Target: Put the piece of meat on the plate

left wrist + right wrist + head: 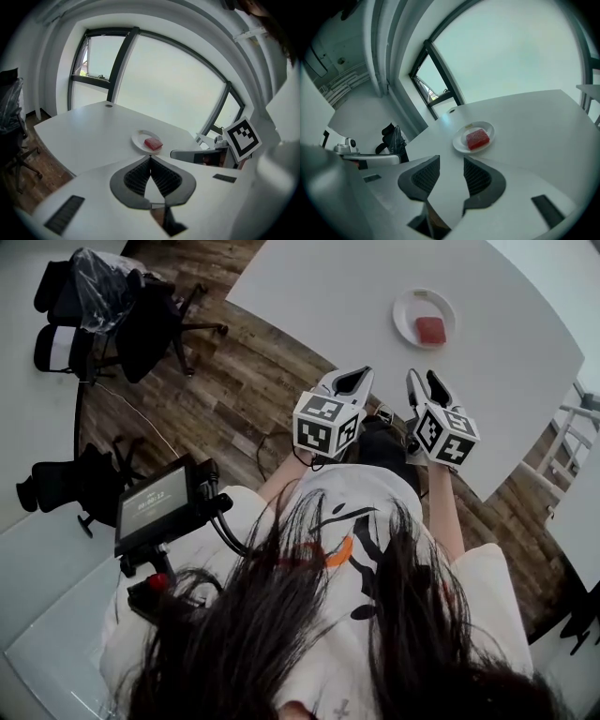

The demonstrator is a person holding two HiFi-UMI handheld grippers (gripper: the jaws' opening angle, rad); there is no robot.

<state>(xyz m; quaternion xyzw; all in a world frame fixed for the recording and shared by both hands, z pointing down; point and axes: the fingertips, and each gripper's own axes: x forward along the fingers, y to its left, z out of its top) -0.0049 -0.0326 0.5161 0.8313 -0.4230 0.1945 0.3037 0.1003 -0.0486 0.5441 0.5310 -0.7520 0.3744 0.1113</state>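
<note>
The piece of meat [430,330] already lies on the plate [405,307], upper right on the tabletop [319,287], well ahead of both grippers. The right gripper [427,382] is nearer, with jaws apart and empty. The left gripper [349,381] has jaws together.

In the head view, long dark hair [309,643] is covering the bottom of the frame and hiding most of the person. The hands holding the left gripper [354,377] and the right gripper [422,379] are hiding under the marker cubes. The white table [319,287] is running off the top edge. The words on the small screen [153,504] at the left are looking too tiny to read. In the upper left, clear plastic [98,282] is covering something dark. In the right gripper view, a little mark on the rim of the plate [490,129] is showing too small to tell.
</note>
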